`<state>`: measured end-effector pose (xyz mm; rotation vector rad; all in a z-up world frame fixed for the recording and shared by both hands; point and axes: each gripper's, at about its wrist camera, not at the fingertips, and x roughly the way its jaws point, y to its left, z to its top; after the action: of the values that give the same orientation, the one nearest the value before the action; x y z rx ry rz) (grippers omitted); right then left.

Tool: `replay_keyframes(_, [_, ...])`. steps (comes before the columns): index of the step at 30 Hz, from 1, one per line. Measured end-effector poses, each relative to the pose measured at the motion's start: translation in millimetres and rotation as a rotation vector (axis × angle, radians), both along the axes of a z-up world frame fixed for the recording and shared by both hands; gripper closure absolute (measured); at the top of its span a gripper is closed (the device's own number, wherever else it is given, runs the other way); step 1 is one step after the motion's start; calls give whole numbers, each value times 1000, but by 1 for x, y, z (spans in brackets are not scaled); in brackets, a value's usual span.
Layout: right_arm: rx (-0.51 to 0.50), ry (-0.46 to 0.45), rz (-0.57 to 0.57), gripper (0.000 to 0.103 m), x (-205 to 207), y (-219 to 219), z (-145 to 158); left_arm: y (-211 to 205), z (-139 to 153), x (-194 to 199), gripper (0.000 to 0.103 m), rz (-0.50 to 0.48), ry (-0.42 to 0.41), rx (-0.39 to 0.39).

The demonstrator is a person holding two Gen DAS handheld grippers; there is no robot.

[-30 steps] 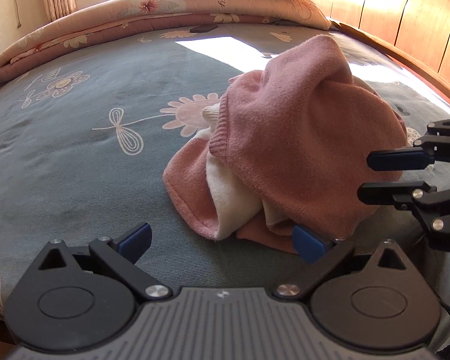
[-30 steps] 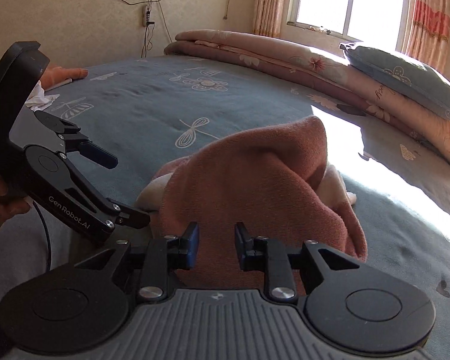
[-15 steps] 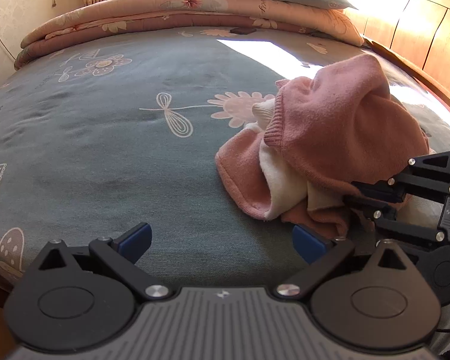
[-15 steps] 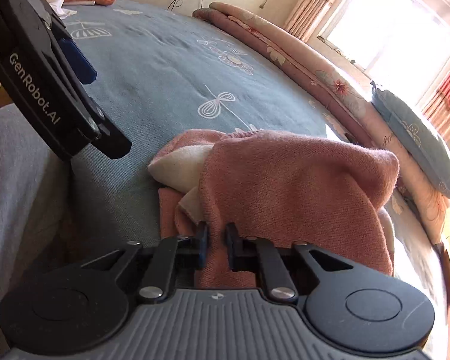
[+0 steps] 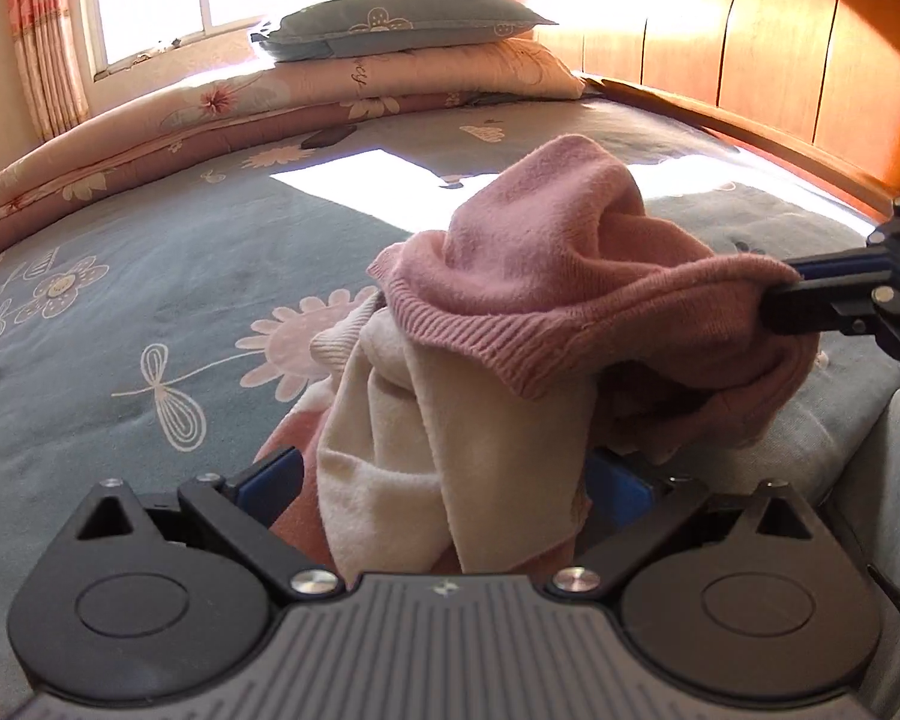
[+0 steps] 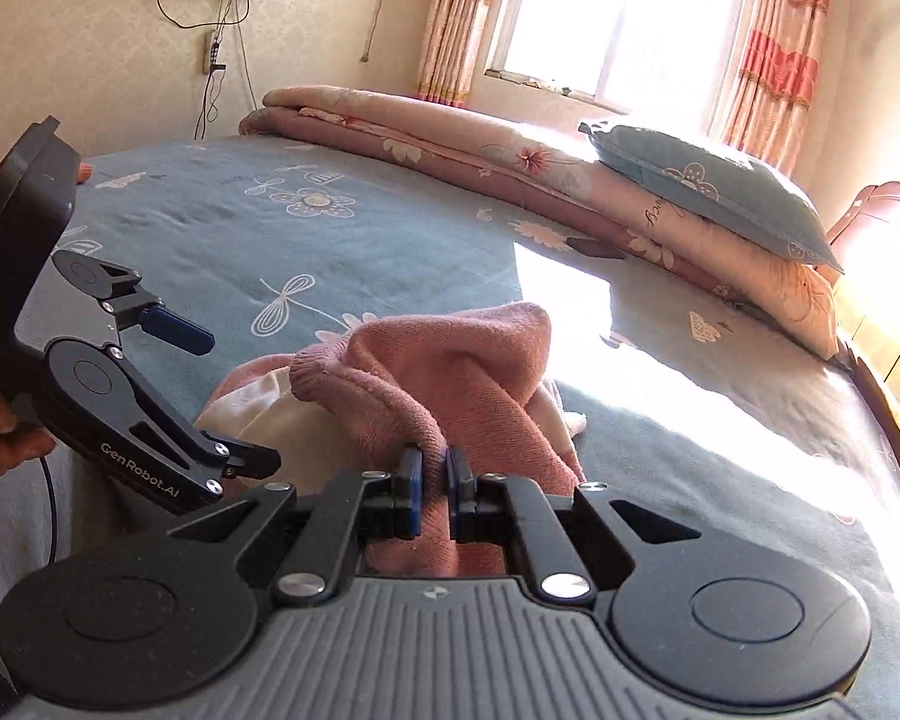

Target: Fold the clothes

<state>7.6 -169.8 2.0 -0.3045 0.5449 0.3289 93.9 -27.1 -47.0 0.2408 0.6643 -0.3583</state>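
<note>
A pink knitted sweater (image 5: 546,276) with a cream part (image 5: 450,438) lies bunched on the blue flowered bed (image 5: 150,252). My right gripper (image 6: 432,474) is shut on a fold of the sweater's pink edge and holds it raised; in the left wrist view the right gripper (image 5: 792,294) pinches that edge from the right. My left gripper (image 5: 444,480) stands wide open at the near side of the heap, with the cream cloth hanging between its fingers and no pad pressing on it. In the right wrist view the left gripper (image 6: 240,402) sits open to the sweater's left.
A folded floral quilt (image 6: 450,138) with a blue pillow (image 6: 708,186) lines the bed's far side under the window. A wooden headboard (image 5: 750,60) runs along the right. A person's grey trouser leg (image 5: 882,480) is at the near right.
The right gripper closed on the pink sweater's edge and lifted it. The left gripper swung in toward the heap, so the cream cloth now hangs between its open fingers.
</note>
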Motion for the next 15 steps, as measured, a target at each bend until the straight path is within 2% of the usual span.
replay_keyframes(6, [1,21,4,93,-6,-7,-8,-17,20,8,4,-56,-129,27])
replay_keyframes(7, [-2,18,10,90,-7,-7,-9,-15,26,4,4,-66,-158,27])
replay_keyframes(10, [-1,-5,25,72,-8,-8,-9,-11,37,-4,4,-78,-199,22])
replay_keyframes(15, [-22,-41,78,65,-8,5,-9,-4,51,-9,4,-78,-214,-55])
